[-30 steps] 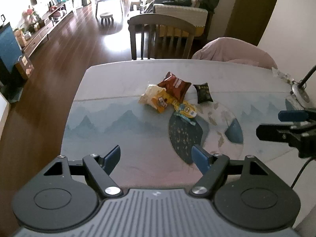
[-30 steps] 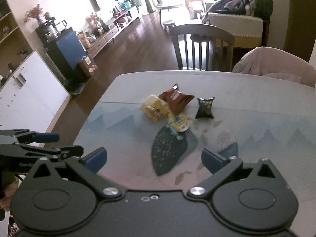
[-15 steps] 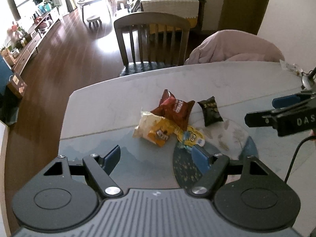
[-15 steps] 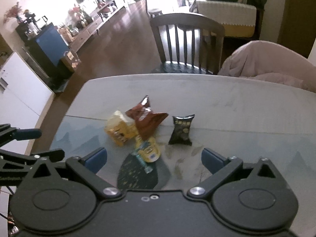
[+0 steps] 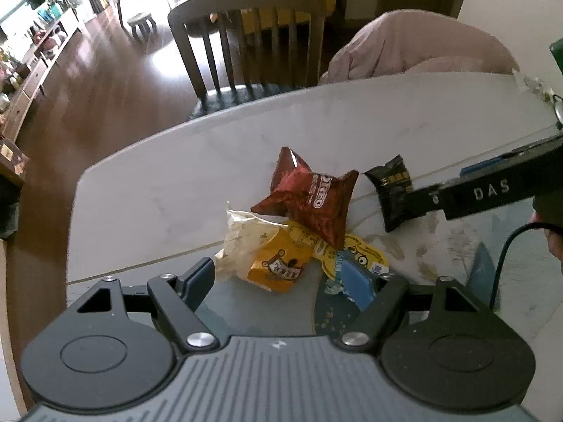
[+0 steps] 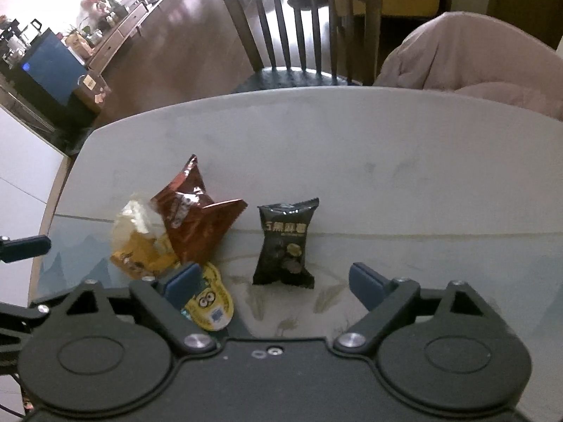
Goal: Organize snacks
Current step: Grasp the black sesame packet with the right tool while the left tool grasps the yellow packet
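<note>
On the table [image 6: 352,147] your two grippers have come in close to the snacks. Your right gripper [image 6: 274,281] has just been closing a little around the black packet [image 6: 285,242], not touching. Your left gripper [image 5: 278,277] stays spread, empty, by the yellow bag [image 5: 278,263].

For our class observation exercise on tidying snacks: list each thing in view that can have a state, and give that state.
Red-brown packet: sealed, lying on the yellow packets.
Black packet: sealed, apart from the pile.
Orange-yellow packet: sealed, partly covered.
Left tool: open, empty.
Right tool: open, jaws just closing, empty.
</note>
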`<state>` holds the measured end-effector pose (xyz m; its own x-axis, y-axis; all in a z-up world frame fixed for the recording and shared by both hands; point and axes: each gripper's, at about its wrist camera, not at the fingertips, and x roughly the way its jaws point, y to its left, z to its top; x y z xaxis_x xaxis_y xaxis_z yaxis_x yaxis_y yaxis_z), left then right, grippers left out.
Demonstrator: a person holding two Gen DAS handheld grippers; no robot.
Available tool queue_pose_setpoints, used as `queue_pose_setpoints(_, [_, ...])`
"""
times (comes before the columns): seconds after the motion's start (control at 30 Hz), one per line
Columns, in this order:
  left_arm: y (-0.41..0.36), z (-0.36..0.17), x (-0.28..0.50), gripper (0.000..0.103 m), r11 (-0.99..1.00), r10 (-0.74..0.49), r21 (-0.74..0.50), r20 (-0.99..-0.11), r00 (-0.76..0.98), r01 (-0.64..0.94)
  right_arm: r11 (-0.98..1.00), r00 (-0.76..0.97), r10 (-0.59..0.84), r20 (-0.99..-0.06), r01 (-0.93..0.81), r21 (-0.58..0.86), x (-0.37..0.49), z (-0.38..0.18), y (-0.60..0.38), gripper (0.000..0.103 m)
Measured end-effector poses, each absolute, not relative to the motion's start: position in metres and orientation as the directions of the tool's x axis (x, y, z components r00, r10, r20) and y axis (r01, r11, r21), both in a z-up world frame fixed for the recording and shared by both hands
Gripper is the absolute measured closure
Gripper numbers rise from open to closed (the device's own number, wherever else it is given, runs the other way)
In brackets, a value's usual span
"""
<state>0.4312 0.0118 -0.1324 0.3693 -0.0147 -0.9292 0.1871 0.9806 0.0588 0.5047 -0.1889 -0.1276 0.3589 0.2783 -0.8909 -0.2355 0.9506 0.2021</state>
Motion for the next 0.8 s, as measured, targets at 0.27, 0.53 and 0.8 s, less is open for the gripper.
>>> queue_pose_setpoints(0.27, [0.009, -0.162, 0.444, 0.042, 0.971, -0.009, 0.075, -0.937, 0.35, 0.228, 0.955, 0.317, 0.273, -0.908, -0.206, 0.215, 0.529, -0.163, -0.187, 0.029])
queue_pose_setpoints(0.53, [0.008, -0.185, 0.451, 0.043, 0.96, 0.026, 0.117, -0.941, 0.338, 0.253, 0.946, 0.295, 0.293, -0.909, -0.228, 0.231, 0.533, -0.174, -0.181, 0.038])
queue_pose_setpoints(0.8, [0.003, -0.196, 0.453, 0.045, 0.953, 0.058, 0.155, -0.937, 0.343, 0.261, 0.949, 0.323, 0.268, -0.908, -0.248, 0.192, 0.53, -0.176, -0.176, 0.046])
